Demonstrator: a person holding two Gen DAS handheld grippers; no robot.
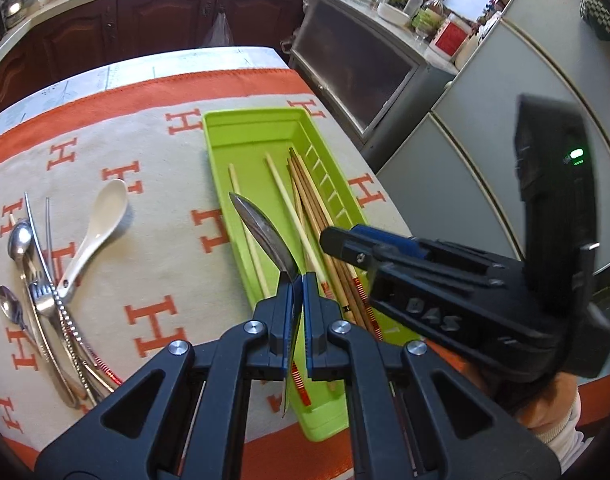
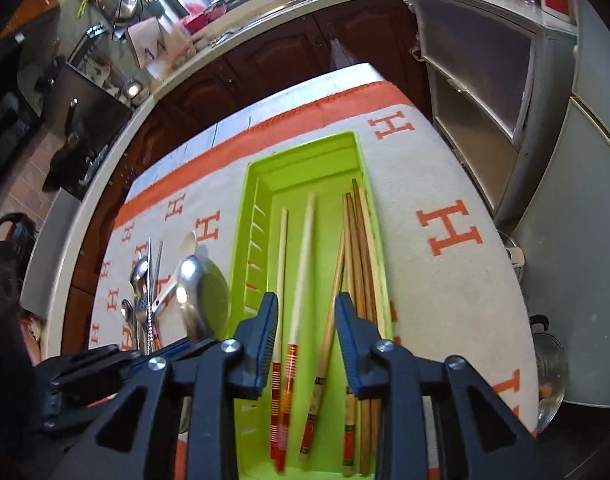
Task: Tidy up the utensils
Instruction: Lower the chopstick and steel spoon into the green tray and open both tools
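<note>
A lime-green tray (image 1: 253, 114) lies lengthwise on the table, with several wooden chopsticks (image 1: 305, 200) in it. My left gripper (image 1: 298, 284) is shut on a metal spoon (image 1: 265, 236), whose bowl tilts up over the tray's left side. My right gripper (image 2: 307, 320) is open above the near end of the tray (image 2: 305, 138). Between its fingers and below them lies a pale chopstick with a red end (image 2: 301, 260), blurred and touching neither pad. Brown chopsticks (image 2: 359, 264) rest along the tray's right wall. The right wrist view shows the held spoon (image 2: 203, 296) left of the tray.
Left of the tray lies a pile of metal spoons and a fork (image 1: 45, 292), plus a white ceramic spoon (image 1: 101, 228). The cloth (image 1: 165, 248) has orange H marks. A grey cabinet (image 1: 357, 76) and fridge stand past the table's right edge. A sleeve (image 1: 553, 420) shows low right.
</note>
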